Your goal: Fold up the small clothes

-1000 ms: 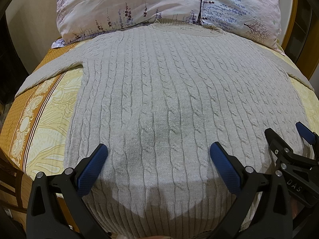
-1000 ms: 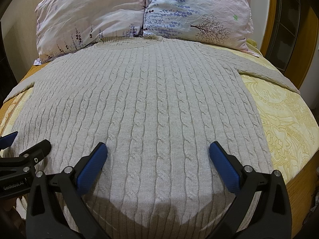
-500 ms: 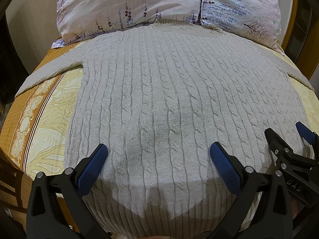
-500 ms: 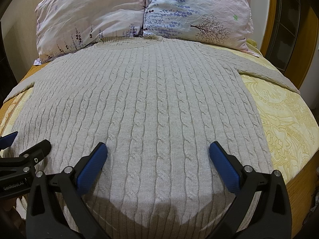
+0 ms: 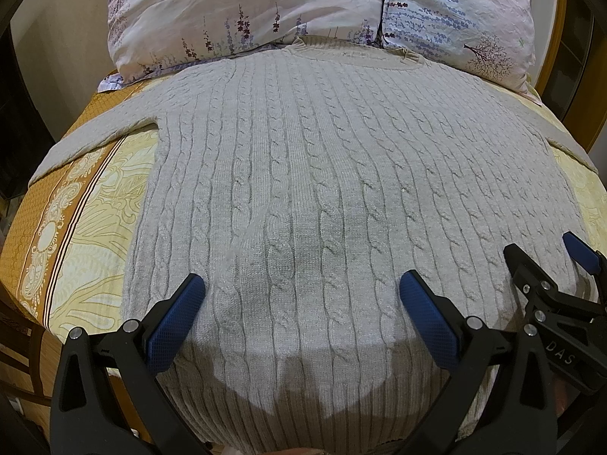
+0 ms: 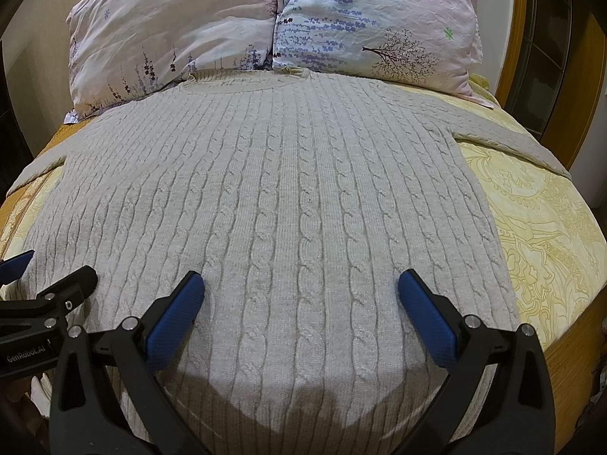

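Observation:
A pale grey cable-knit sweater (image 5: 303, 174) lies flat and spread out on the bed, collar toward the pillows, sleeves out to both sides; it also shows in the right wrist view (image 6: 288, 197). My left gripper (image 5: 303, 284) is open and empty, just above the sweater's bottom hem, left of centre. My right gripper (image 6: 299, 284) is open and empty, just above the hem, right of centre. Each gripper shows at the edge of the other's view: the right one (image 5: 542, 261) and the left one (image 6: 49, 276).
Two floral pillows (image 5: 265, 11) (image 6: 371, 19) lie at the head of the bed behind the collar. A yellow and orange patterned bedspread (image 5: 83, 204) (image 6: 542, 235) shows on both sides of the sweater. A wooden bed frame (image 6: 512, 38) stands at the far right.

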Available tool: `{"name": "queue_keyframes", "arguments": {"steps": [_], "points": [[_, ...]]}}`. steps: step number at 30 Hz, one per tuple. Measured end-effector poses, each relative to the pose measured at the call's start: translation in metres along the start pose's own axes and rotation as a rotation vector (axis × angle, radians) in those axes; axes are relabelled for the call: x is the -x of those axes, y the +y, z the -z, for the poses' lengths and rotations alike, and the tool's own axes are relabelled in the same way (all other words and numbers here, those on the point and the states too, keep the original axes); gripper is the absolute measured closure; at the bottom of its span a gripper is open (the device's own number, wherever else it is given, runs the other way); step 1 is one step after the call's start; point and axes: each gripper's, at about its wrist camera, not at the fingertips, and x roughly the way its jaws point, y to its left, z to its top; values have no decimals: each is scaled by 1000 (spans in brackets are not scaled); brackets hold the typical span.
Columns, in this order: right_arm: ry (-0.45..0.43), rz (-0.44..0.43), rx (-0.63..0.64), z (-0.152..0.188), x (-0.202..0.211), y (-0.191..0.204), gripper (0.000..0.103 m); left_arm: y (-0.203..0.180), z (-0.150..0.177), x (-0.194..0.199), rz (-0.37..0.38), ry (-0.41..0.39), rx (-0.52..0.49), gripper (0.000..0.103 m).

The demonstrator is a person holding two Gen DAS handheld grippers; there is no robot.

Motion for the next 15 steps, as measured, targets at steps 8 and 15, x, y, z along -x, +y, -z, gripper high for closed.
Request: {"name": "queue_keyframes", "arguments": {"steps": [8, 15], "points": [[1, -2, -3, 2, -2, 0, 2, 0, 0, 0, 0, 0, 0, 1], [2, -6, -2, 3, -3, 1, 2, 0, 0, 0, -1, 4, 0, 1]]}}
